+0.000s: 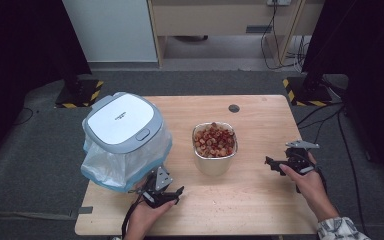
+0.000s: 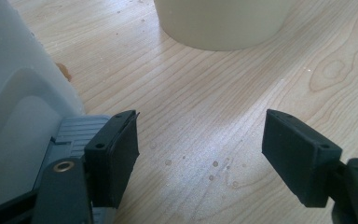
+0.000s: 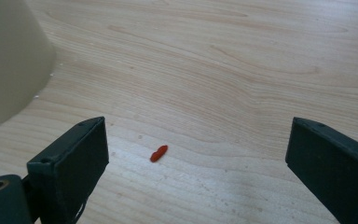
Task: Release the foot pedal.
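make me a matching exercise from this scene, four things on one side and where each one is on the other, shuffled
Things:
1. bin
2. container
3. left gripper
4. right gripper

Places:
A. middle of the table, full of reddish pieces
B. right side of the table, jaws open
C. left end of the table, lid shut, bag-lined
D. near edge, just in front of the bin, jaws open

Pairs: 1-C, 2-A, 3-D, 4-B

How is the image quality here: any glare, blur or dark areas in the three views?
High view: sides and far corners fall into dark, the table evenly lit, the bin lid bright but readable. Left gripper view: a soft sheen on the wood between the open left tongs, the container slightly soft. Right gripper view: the red scrap sharp, the right tongs blurred at the near edge.
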`<state>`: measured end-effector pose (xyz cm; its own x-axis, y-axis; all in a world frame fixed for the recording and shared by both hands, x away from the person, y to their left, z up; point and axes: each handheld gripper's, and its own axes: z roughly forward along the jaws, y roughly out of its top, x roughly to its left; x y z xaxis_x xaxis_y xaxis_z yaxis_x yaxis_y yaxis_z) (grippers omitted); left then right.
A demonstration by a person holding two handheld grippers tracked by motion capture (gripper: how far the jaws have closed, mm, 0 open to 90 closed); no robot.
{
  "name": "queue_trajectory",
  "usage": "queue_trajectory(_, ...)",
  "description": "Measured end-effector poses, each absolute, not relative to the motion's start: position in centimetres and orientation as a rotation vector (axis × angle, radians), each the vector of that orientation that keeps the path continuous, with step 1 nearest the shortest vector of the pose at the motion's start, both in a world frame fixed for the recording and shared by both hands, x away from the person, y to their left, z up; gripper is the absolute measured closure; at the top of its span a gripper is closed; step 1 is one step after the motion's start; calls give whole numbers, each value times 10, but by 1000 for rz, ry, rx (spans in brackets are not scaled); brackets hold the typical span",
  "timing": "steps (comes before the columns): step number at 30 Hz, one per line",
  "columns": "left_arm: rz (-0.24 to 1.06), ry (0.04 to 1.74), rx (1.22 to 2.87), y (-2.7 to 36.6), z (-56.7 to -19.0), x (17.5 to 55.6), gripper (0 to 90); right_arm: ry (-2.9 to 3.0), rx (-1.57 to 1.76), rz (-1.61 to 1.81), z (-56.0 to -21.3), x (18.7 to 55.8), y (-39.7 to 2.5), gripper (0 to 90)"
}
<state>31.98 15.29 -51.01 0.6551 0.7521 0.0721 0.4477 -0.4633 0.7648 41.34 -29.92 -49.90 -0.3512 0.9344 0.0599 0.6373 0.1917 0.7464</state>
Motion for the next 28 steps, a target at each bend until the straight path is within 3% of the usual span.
queue_trajectory(12, 524, 924, 2132, 153, -511, 320, 259, 1972, 1638, 824, -526, 436, -311, 61)
queue_trajectory(28, 522, 924, 2143, 152, -511, 320, 259, 1929, 1621, 796, -540, 425, -299, 15)
